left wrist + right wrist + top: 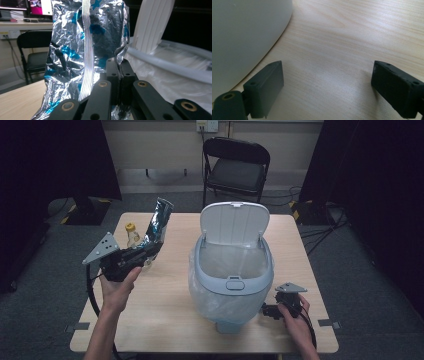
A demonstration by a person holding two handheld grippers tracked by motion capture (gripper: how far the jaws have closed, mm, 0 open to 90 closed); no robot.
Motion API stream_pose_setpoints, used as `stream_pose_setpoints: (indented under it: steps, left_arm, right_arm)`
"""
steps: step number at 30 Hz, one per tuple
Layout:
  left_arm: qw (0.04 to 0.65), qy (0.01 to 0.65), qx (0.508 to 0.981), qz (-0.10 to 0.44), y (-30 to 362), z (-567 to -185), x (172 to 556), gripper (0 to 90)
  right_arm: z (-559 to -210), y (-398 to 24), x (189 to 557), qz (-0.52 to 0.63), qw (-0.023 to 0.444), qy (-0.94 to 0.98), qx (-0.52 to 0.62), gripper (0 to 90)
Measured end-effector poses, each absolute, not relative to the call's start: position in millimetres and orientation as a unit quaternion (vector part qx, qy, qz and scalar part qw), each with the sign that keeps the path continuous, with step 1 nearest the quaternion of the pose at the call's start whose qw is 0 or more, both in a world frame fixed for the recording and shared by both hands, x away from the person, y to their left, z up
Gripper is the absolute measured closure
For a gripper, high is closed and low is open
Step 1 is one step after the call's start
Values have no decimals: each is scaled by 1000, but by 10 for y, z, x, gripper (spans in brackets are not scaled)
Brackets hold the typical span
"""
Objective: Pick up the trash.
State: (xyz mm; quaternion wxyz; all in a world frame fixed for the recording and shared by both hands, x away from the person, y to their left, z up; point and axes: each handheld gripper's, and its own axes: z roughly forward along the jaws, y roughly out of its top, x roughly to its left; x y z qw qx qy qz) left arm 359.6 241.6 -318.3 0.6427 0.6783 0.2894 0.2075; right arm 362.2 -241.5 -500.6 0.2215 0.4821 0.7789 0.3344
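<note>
Left gripper view shows your left hand-held gripper with its black jaws pinched together on the crinkled edge of a silver foil wrapper, glossy and creased, with blue patches and a ribbed seam running down it. From the high view, you hold that wrapper lifted above the pale wood-grain surface, left of the grey-blue plastic bin, whose white lid stands upright over a clear liner. Your right hand-held gripper rests low on the surface beside the bin's smooth curved wall, jaws wide apart, nothing between them.
</note>
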Motion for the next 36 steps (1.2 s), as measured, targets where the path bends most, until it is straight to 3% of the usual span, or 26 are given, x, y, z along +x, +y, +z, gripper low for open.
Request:
stream_pose_setpoints:
  steps: [14,31,36]
  left_arm:
    - [672,258,662,209,2377,-2944,3436,888]
    - [704,186,651,211,1904,-2481,3352,887]
    - [719,163,650,185,1682,-2387,3357,887]
  right_arm:
    - [-5006,-2415,3623,335,221,779,482,99]
    - [-5006,-2416,3624,335,221,779,481,99]
    - [-5006,-2416,3624,335,221,779,481,99]
